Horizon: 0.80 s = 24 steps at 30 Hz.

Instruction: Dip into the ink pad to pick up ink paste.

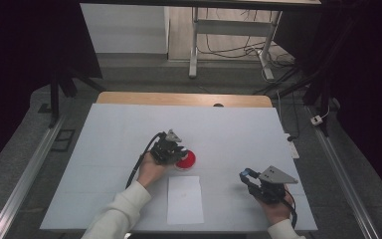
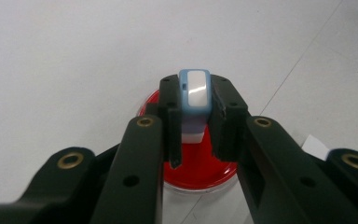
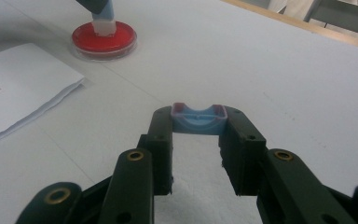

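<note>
A round red dish [image 1: 189, 160] sits mid-table. My left gripper [image 1: 179, 149] is over it, shut on a small blue-and-white stamp-like block [image 2: 194, 95] whose white lower end [image 3: 105, 25] rests on the dish's red surface [image 2: 200, 170]. My left gripper [image 2: 194, 91] holds the block upright. At the front right my right gripper [image 1: 247, 175] hovers low over the table. In the right gripper view, my right gripper [image 3: 199, 122] is shut on a shallow blue cap [image 3: 199, 119] with reddish corners. The dish [image 3: 104, 39] lies far left of it.
A folded white paper [image 1: 184, 199] lies near the front edge, just in front of the dish, also as the paper [image 3: 18, 88]. The white table cover [image 1: 238, 129] is bare to the right and back. A wooden edge [image 1: 184, 98] runs along the far side.
</note>
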{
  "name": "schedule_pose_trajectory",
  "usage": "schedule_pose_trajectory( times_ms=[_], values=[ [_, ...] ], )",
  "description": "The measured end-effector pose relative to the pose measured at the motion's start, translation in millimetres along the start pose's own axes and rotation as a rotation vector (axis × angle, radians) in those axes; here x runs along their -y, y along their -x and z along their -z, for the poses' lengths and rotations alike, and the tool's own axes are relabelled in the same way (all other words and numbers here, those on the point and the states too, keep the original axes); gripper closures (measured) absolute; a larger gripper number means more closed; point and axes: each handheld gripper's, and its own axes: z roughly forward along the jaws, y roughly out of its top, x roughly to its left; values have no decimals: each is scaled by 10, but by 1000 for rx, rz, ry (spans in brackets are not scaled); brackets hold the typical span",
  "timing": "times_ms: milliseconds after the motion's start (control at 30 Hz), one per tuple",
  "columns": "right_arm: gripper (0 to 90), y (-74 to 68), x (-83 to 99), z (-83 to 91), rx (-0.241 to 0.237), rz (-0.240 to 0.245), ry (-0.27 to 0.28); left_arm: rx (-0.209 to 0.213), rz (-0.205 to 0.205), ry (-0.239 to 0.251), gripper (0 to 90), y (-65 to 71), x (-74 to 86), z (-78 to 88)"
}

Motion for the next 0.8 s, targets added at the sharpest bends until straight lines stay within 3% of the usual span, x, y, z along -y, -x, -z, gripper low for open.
schedule_pose_trajectory(
  times_ms=[233, 567, 800],
  values=[
    [656, 2, 0, -5, -1, 0, 0, -6, -18, 18, 755, 14, -15, 55],
    [656, 7, -2, 4, 4, -1, 0, 23, 9, 87, 755, 15, -85, 252],
    [656, 13, 2, -1, 2, -2, 0, 35, -1, 53, 754, -4, -96, 278]
  ],
)
